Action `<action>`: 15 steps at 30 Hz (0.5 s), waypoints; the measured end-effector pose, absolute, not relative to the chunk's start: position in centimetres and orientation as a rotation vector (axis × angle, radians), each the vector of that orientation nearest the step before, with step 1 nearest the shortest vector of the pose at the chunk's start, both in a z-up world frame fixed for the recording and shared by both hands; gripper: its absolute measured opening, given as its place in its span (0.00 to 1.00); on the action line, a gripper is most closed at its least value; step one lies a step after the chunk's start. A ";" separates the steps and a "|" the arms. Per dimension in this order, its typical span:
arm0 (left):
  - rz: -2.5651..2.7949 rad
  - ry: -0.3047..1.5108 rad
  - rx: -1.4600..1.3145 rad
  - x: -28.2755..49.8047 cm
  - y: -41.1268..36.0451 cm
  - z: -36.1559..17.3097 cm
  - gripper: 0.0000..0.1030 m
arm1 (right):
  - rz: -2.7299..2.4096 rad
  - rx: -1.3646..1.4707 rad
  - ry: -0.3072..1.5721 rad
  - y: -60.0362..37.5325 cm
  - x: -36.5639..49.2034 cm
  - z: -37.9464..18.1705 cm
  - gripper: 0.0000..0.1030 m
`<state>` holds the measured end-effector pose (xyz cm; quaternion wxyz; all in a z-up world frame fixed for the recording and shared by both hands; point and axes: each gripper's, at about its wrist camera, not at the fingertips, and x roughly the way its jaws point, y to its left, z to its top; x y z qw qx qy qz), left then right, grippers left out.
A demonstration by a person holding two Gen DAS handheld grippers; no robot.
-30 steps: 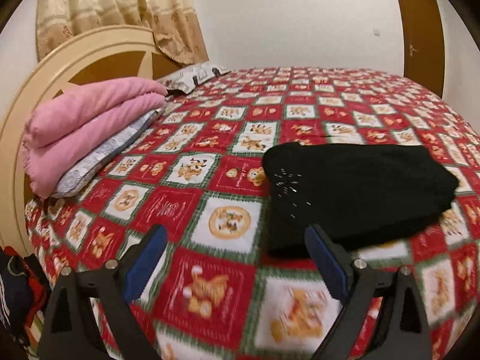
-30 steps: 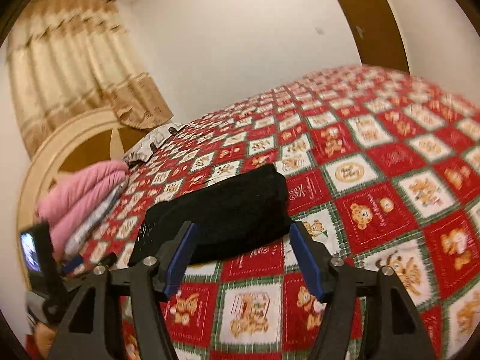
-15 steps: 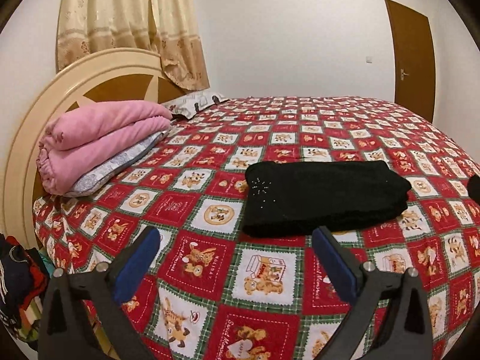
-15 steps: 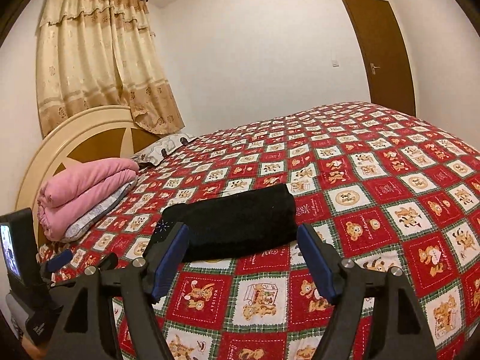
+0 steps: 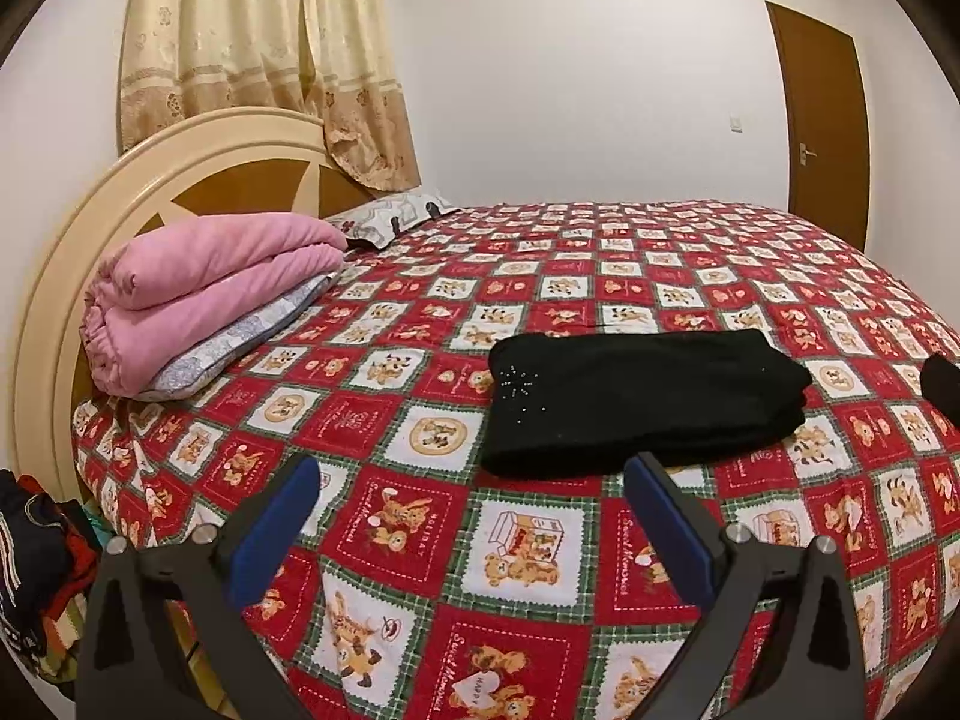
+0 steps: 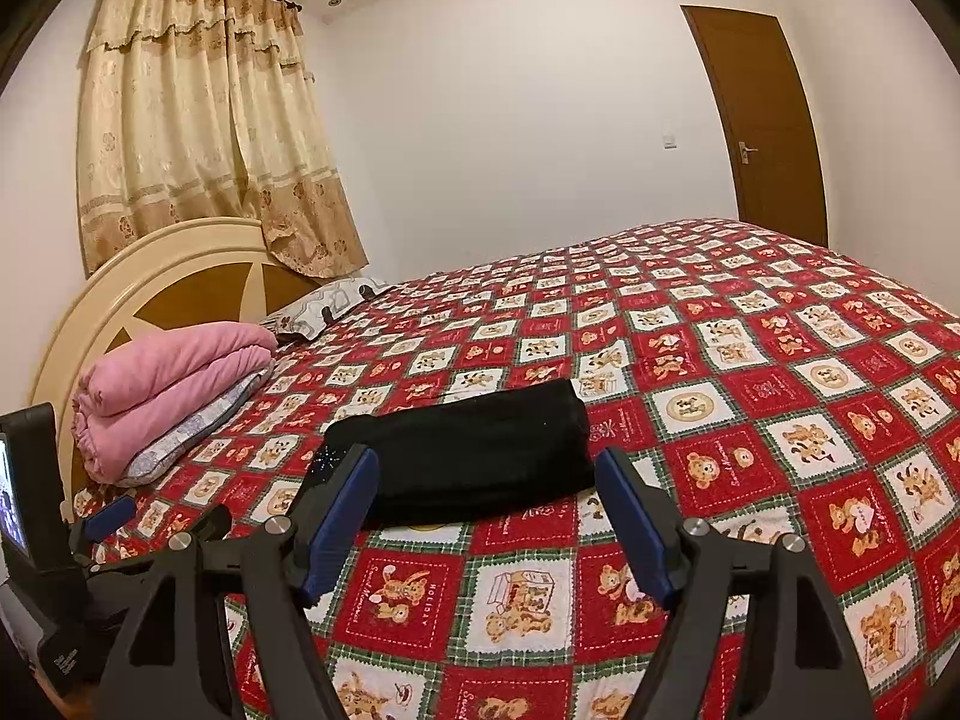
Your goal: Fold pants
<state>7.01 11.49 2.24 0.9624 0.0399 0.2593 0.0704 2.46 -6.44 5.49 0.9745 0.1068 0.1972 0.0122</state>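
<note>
Left gripper [image 5: 471,516] and right gripper [image 6: 486,504] both gape wide, empty, short of the folded black pants [image 5: 642,399]; a dark object [image 5: 943,381] is cut off at the frame's right edge.

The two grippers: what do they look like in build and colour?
Both match. The left gripper and right gripper each have two black angled plastic fingers with silver screw heads at the joints and flat blue ribbed pads. No cables, sleeves or hands show.

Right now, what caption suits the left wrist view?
Folded black pants lie on the red bedspread beyond open, empty left tongs.
</note>
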 end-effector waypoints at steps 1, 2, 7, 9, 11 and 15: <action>0.143 0.525 0.082 7.0 11.5 2.3 1.00 | 0.025 0.218 0.399 -6.5 2.5 5.5 0.74; 0.144 0.525 0.082 7.0 11.5 2.3 1.00 | 0.025 0.221 0.399 -6.5 2.4 5.4 0.74; 0.147 0.526 0.080 7.0 11.5 2.2 1.00 | 0.022 0.224 0.395 -6.6 2.3 5.4 0.74; 0.158 0.520 0.082 6.9 11.5 2.2 1.00 | 0.021 0.220 0.389 -6.6 2.1 5.5 0.74; 0.181 0.520 0.084 6.9 11.7 2.2 1.00 | 0.021 0.214 0.387 -6.5 2.1 5.6 0.74; 0.134 0.536 0.046 7.0 12.1 2.1 1.00 | 0.023 0.209 0.381 -6.4 1.9 5.7 0.74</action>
